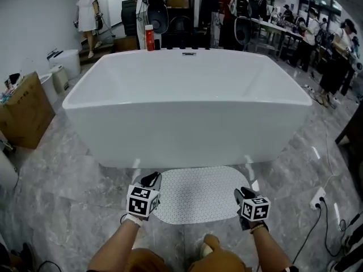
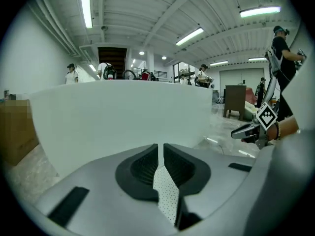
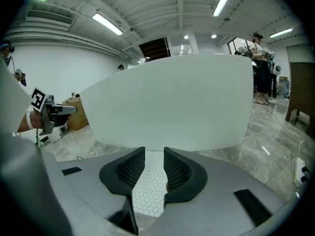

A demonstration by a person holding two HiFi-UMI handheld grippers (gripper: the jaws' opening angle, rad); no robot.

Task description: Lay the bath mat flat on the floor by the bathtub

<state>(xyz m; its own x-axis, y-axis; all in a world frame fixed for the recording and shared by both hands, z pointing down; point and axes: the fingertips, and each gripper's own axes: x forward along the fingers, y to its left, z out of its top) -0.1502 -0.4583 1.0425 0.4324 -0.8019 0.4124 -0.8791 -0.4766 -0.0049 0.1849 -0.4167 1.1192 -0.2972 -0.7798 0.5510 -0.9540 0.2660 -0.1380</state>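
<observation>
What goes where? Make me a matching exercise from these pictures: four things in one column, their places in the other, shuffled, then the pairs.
Things
1. white perforated bath mat
2. red cylindrical bottle
3. brown cardboard box
4. white power strip

Places
A. on the far rim of the white bathtub
B. on the floor, to the tub's right
C. flat on the floor, right before the tub
D. on the floor, to the tub's left

Pairs: 1-C, 2-A, 3-D, 4-B
</observation>
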